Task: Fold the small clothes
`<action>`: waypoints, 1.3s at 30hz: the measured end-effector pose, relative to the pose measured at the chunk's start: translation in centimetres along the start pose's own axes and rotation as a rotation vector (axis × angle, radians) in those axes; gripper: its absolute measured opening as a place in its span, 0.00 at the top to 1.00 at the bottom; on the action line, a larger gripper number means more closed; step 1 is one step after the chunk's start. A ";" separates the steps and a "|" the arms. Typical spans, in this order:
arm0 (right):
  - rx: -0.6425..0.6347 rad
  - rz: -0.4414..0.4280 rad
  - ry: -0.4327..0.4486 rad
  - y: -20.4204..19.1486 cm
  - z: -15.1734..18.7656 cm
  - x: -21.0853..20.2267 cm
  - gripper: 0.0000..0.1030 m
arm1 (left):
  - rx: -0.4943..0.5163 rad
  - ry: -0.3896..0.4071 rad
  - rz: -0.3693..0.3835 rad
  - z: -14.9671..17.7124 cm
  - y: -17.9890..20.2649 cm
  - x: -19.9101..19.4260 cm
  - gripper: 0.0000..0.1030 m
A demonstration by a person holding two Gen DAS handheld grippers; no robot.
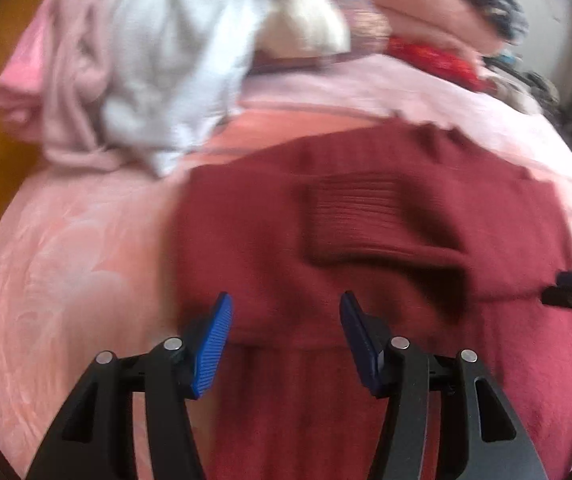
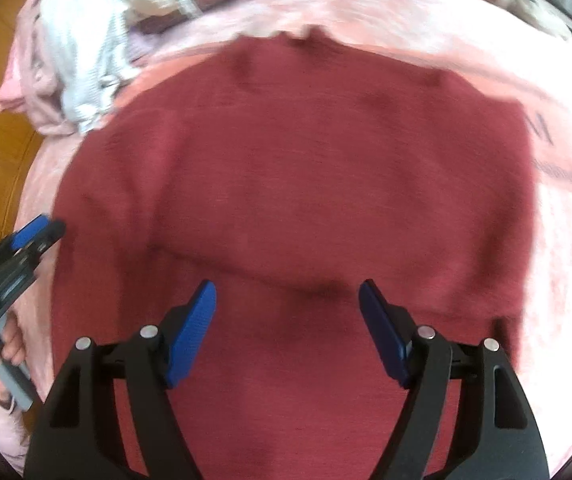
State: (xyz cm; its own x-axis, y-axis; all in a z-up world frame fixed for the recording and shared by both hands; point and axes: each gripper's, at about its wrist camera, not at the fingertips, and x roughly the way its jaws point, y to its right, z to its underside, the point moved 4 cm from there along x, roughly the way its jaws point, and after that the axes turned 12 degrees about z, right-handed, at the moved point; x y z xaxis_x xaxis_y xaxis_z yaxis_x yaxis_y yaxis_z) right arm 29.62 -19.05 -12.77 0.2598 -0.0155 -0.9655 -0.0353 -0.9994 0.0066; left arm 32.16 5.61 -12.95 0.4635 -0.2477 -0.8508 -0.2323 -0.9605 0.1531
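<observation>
We see the sweater (image 1: 366,240) lying flat on the pink blanket (image 1: 66,260), both grippers above it with fingers spread and empty. Only the left gripper (image 1: 286,320) view shows the ribbed cuff (image 1: 366,212) folded across; only the right gripper (image 2: 288,308) view shows the whole body beside the white garment (image 2: 82,40)

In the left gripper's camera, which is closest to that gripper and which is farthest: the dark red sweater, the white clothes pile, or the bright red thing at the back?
From the left gripper:
1. Dark red sweater, right under the fingers.
2. White clothes pile, farther back on the left.
3. Bright red thing, far back on the right.
</observation>
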 end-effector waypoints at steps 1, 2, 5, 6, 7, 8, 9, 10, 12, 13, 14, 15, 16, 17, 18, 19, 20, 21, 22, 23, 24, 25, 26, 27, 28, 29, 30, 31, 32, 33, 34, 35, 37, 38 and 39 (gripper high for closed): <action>-0.018 -0.003 0.007 -1.1 -0.4 -0.3 0.29 | -0.016 -0.020 -0.002 -0.2 -0.9 0.5 0.46; -0.049 -0.016 0.018 -2.9 -1.0 -0.8 0.29 | -0.024 -0.042 -0.013 -0.4 -1.5 1.1 0.46; -0.129 -0.078 0.023 -7.9 -2.4 -1.8 0.34 | -0.029 -0.052 -0.046 -1.1 -2.8 2.0 0.46; -0.149 -0.090 0.027 -8.9 -2.7 -2.0 0.34 | -0.036 -0.052 -0.040 -1.3 -3.2 2.2 0.46; -0.173 -0.098 0.030 -10.1 -3.2 -2.2 0.34 | -0.053 -0.052 -0.033 -1.6 -3.7 2.3 0.46; -0.194 -0.093 0.030 -11.4 -3.9 -2.1 0.34 | -0.064 -0.051 -0.032 -1.8 -4.1 2.4 0.46; -0.200 -0.080 0.023 -12.4 -4.5 -1.8 0.34 | -0.068 -0.050 -0.028 -2.0 -4.4 2.4 0.46; -0.205 -0.065 0.009 -13.1 -4.9 -1.1 0.34 | -0.067 -0.047 -0.021 -2.2 -4.5 2.4 0.46; -0.213 -0.046 -0.014 -14.0 -5.6 0.0 0.35 | -0.064 -0.062 -0.007 -2.4 -4.7 3.0 0.46; -0.217 -0.036 -0.025 -14.4 -5.8 0.6 0.35 | -0.068 -0.074 0.003 -2.3 -4.7 3.2 0.46; -0.222 -0.028 -0.036 -14.6 -5.9 1.1 0.36 | -0.076 -0.079 0.010 -2.3 -4.9 3.4 0.46; -0.229 -0.017 -0.050 -14.9 -6.0 1.7 0.39 | -0.089 -0.081 0.020 -2.3 -5.2 3.7 0.46; -0.234 -0.005 -0.059 -15.0 -6.1 2.3 0.42 | -0.092 -0.086 0.026 -2.2 -5.4 3.9 0.46; -0.240 0.027 -0.073 -15.0 -6.2 3.0 0.52 | -0.092 -0.086 0.028 -2.2 -5.4 4.1 0.46; -0.239 0.049 -0.077 -14.9 -6.2 3.6 0.56 | -0.090 -0.083 0.028 -2.1 -5.4 4.1 0.46; -0.237 0.062 -0.076 -14.8 -6.3 3.9 0.66 | -0.086 -0.082 0.026 -2.1 -5.4 4.2 0.45; -0.237 0.066 -0.066 -14.5 -6.3 4.0 0.73 | -0.083 -0.082 0.023 -2.0 -5.4 4.2 0.45; -0.224 0.057 -0.056 -14.1 -6.4 3.9 0.83 | -0.081 -0.080 0.022 -2.0 -5.3 4.3 0.45; -0.190 0.011 -0.052 -13.4 -6.5 3.5 0.92 | -0.077 -0.078 0.022 -1.9 -5.2 4.3 0.44; -0.156 -0.029 -0.053 -12.8 -6.5 3.2 0.92 | -0.074 -0.074 0.022 -1.8 -5.1 4.3 0.44; -0.122 -0.061 -0.047 -12.2 -6.5 2.9 0.92 | -0.074 -0.073 0.025 -1.7 -5.1 4.2 0.43; -0.090 -0.093 -0.037 -11.4 -6.5 2.4 0.94 | -0.076 -0.072 0.029 -1.7 -5.1 4.2 0.43; -0.050 -0.123 -0.027 -10.4 -6.3 1.9 0.95 | -0.080 -0.068 0.028 -1.7 -5.2 4.3 0.43; -0.010 -0.109 -0.010 -9.0 -6.2 1.4 0.95 | -0.081 -0.068 0.025 -1.7 -5.2 4.3 0.43; 0.021 -0.101 0.002 -7.7 -6.0 1.1 0.94 | -0.083 -0.066 0.027 -1.7 -5.2 4.4 0.42; 0.062 -0.107 0.003 -5.9 -5.5 0.9 0.93 | -0.083 -0.063 0.027 -1.6 -5.3 4.4 0.42; 0.092 -0.105 -0.004 -4.5 -5.1 0.9 0.92 | -0.083 -0.059 0.027 -1.5 -5.2 4.4 0.42; 0.114 -0.100 -0.018 -3.1 -4.5 1.0 0.84 | -0.081 -0.057 0.025 -1.5 -5.2 4.4 0.42; 0.124 -0.100 -0.036 -1.5 -3.7 1.2 0.68 | -0.077 -0.056 0.021 -1.4 -5.1 4.4 0.42; 0.135 -0.087 -0.051 -0.3 -2.9 1.3 0.59 | -0.072 -0.054 0.014 -1.4 -5.0 4.4 0.41; 0.153 -0.062 -0.058 1.0 -2.4 1.3 0.56 | -0.066 -0.050 0.007 -1.3 -4.9 4.4 0.41; 0.179 -0.030 -0.047 2.6 -1.7 1.2 0.56 | -0.062 -0.050 0.002 -1.3 -4.8 4.4 0.41; 0.205 -0.052 -0.041 4.5 -1.1 1.0 0.55 | -0.059 -0.045 -0.008 -1.2 -4.8 4.4 0.41; 0.224 -0.082 -0.035 5.2 -0.9 1.0 0.54 | -0.062 -0.043 -0.010 -1.2 -4.8 4.3 0.41; 0.238 -0.111 -0.031 5.7 -0.9 1.1 0.51 | -0.066 -0.041 -0.011 -1.2 -4.8 4.3 0.41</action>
State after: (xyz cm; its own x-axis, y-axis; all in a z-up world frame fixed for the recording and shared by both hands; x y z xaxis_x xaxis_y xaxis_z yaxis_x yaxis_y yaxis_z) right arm 30.61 -24.82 -13.54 0.2449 0.0990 -0.9645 -0.2352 -0.9590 -0.1581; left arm 36.30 9.00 -16.71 0.4301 -0.2334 -0.8721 -0.1697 -0.9697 0.1758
